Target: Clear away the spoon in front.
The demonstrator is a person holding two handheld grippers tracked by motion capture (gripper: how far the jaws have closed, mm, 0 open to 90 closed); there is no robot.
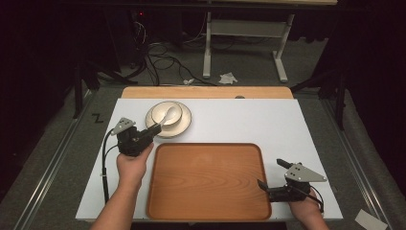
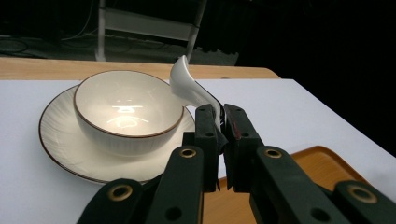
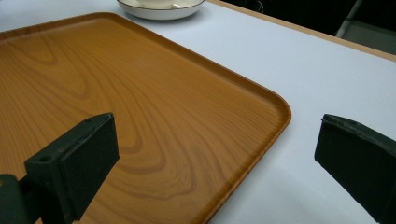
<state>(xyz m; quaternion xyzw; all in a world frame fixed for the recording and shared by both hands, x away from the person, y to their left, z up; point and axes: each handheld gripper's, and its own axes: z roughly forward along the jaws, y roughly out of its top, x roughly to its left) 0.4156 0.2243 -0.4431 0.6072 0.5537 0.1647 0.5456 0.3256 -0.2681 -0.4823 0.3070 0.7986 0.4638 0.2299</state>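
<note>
- Dark room, cables on the floor behind, and a white table (image 1: 287, 124) lit from above with a wooden tray (image 1: 208, 182) on its near half.
- Beyond the tray's far left corner stands a saucer (image 1: 184, 127) with a bowl (image 1: 166, 114) on it.
- From where I stand the left gripper (image 1: 157, 128) has its jaws pressed tight on the handle of a white spoon (image 2: 187, 84); the spoon's scoop sticks up past the bowl's rim, clear of the inside as far as I can tell.
- The right gripper (image 1: 270, 172) waits at the tray's right edge, jaws spread wide with nothing between them, straddling the rim.
- The step looks to me like taking the spoon out of the bowl, probably to set it on the tray.
- To do it well, I'd lift straight until the scoop is clearly above the rim before swinging sideways, so the spoon doesn't knock the bowl or drag it across the saucer.
- The grip sits low on a thin, glazed handle, so the spoon may pivot between the pads; a slow, level carry would keep it from slipping.
- Lowering it until it touches the wood before letting go would avoid a clatter.
</note>
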